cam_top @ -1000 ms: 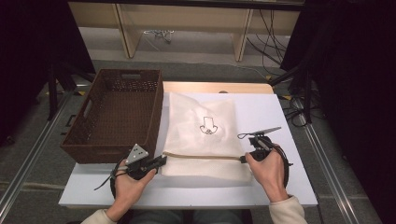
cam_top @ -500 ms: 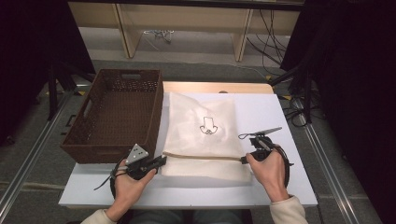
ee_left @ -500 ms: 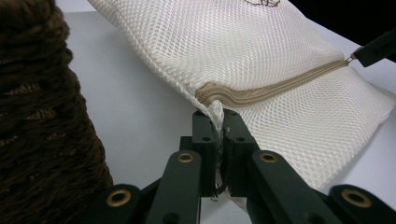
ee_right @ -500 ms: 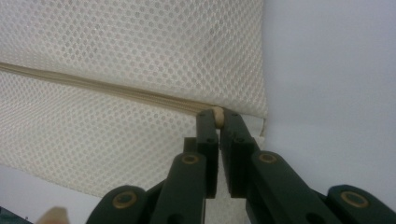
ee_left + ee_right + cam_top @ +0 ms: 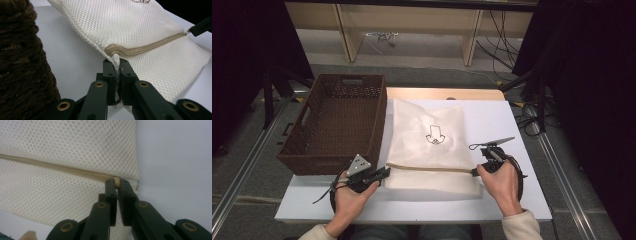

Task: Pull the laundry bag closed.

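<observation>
The table (image 5: pixel 512 125) is viewed from above its near edge, facing forward and down. The mesh bag (image 5: pixel 427 145) is seen close, level, from its left corner and its right zipper end; its zipper (image 5: pixel 147 47) is shared.

Black hand-held grippers, cream sleeves
Left hand-held gripper (image 5: pixel 384 173) carries a grey three-cornered plate; jaws bear brass-ringed screws (cables trailing).

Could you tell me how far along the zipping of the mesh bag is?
The zip looks shut along the mesh bag. In hand: the left gripper pinches the bag's corner, and the right gripper clamps the zip pull at the far end. Probably left: moving the bag into the basket.
</observation>
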